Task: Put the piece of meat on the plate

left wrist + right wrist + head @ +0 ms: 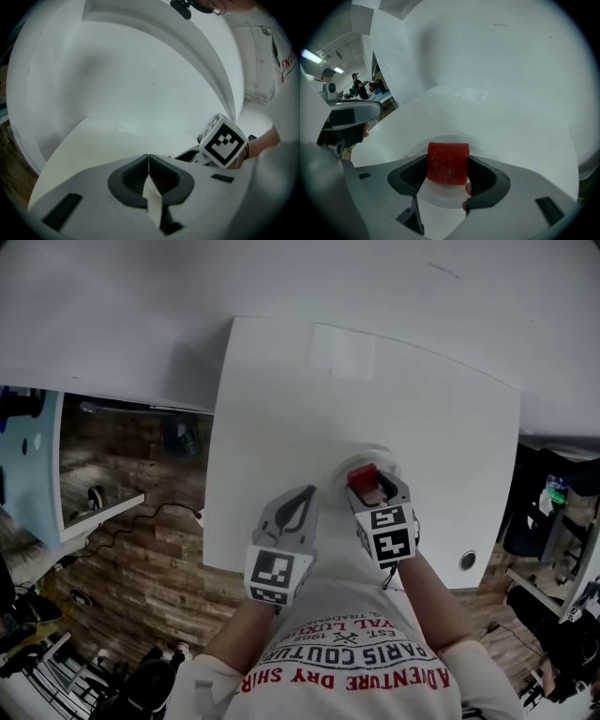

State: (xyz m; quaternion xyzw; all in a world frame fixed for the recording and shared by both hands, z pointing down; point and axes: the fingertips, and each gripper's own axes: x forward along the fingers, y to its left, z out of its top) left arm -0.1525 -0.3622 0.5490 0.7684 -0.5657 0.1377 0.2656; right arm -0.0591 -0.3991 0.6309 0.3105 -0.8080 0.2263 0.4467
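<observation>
A red block of meat (448, 163) sits between the jaws of my right gripper (448, 169), which is shut on it. Under it lies a white plate (487, 145), hard to tell from the white table. In the head view the meat (363, 476) shows at the tip of the right gripper (368, 487), over the plate (386, 455). My left gripper (305, 505) hangs just left of it, above the table's near part, jaws pressed together and empty. The left gripper view shows the same closed jaws (148, 159) and the right gripper's marker cube (224, 140).
The white table (300, 409) stands against a white wall. It has a round hole (467, 560) near its front right corner. Wooden floor (141, 549) with cables lies to the left. A shelf (94, 512) stands at far left, clutter at far right.
</observation>
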